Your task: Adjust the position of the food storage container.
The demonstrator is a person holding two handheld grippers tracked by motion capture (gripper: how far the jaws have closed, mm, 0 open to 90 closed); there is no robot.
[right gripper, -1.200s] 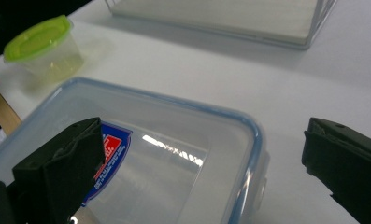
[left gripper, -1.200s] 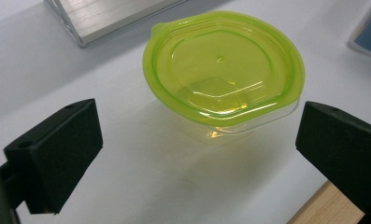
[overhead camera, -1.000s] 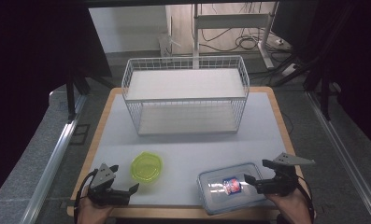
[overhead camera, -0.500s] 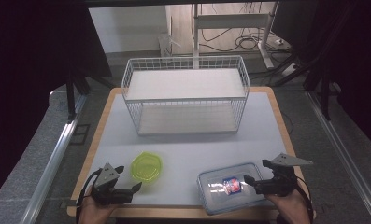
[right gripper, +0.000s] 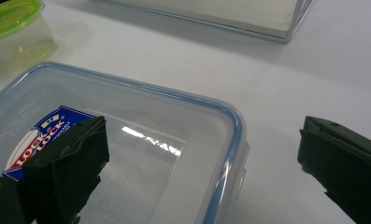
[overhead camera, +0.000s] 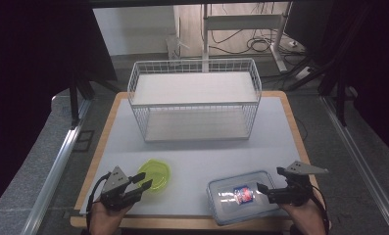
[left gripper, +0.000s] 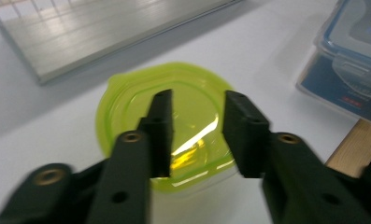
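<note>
A round container with a lime-green lid point(overhead camera: 155, 174) sits near the table's front left. My left gripper point(overhead camera: 145, 180) is open at its near rim; in the left gripper view the two jaws hang just above the green lid point(left gripper: 127, 93), with the gripper point(left gripper: 195, 135) holding nothing. A clear rectangular box with a blue-rimmed lid and a red-blue label point(overhead camera: 238, 196) lies at the front right. My right gripper point(overhead camera: 268, 183) stands wide open across the box's right edge point(right gripper: 230, 140): one jaw is over the lid, the other beyond the rim.
A white wire basket shelf point(overhead camera: 194, 98) stands across the back half of the white table top point(overhead camera: 197, 154). The wooden table edge point(overhead camera: 182, 223) runs along the front. A metal rail point(overhead camera: 55, 171) lies on the floor at the left.
My left gripper has moved forward and right, up to the green container. The right gripper has barely shifted beside the clear box.
</note>
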